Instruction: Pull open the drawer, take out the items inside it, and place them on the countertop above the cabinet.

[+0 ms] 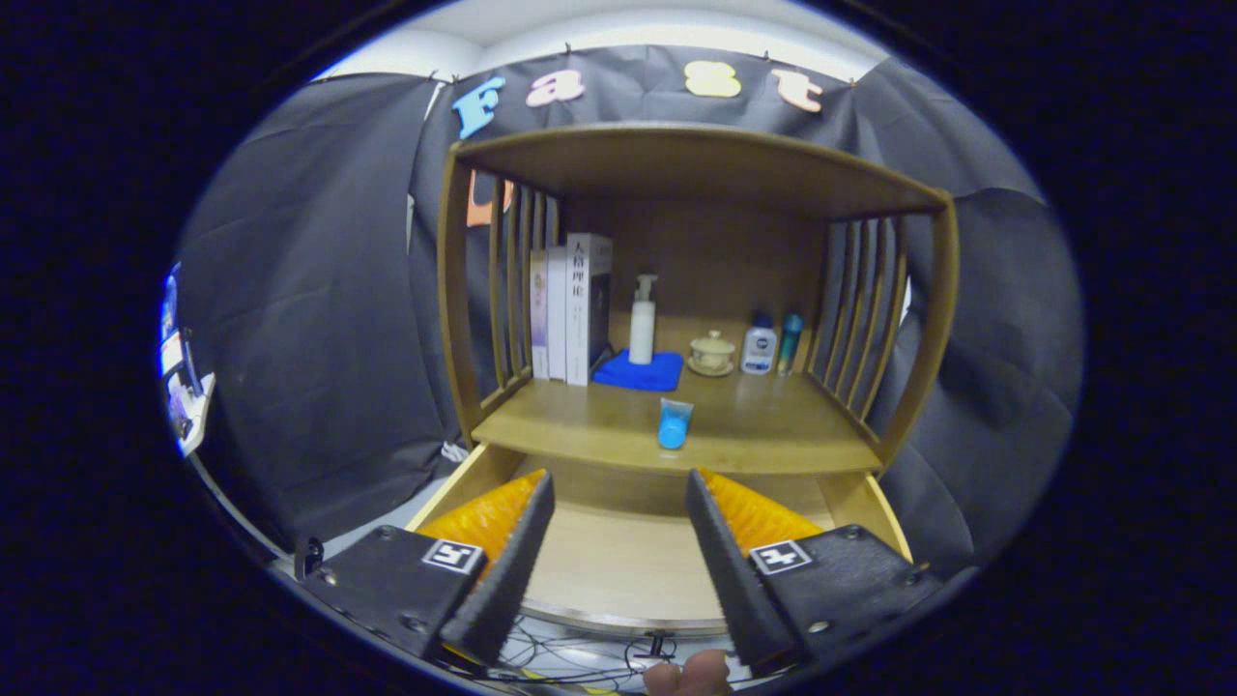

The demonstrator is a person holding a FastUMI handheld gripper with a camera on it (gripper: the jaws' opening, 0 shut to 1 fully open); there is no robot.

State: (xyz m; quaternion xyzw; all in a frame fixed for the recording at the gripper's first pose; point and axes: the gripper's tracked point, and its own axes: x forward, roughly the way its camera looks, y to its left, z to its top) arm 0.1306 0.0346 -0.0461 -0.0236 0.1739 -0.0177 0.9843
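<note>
Cabinet point(696, 184) stands ahead of you, its drawer point(618, 570) pulled open beneath your gripper point(618, 503), whose fingers are spread wide, holding nothing. Farther back, a blue tube point(674, 423) rests on the countertop point(580, 425).

Recording booth, cloth-draped walls point(319, 319), wooden cabinet point(696, 174)

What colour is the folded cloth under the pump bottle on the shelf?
Blue. The cloth lies under the white pump bottle, clearest in the gripper view, beyond the open gripper.
</note>
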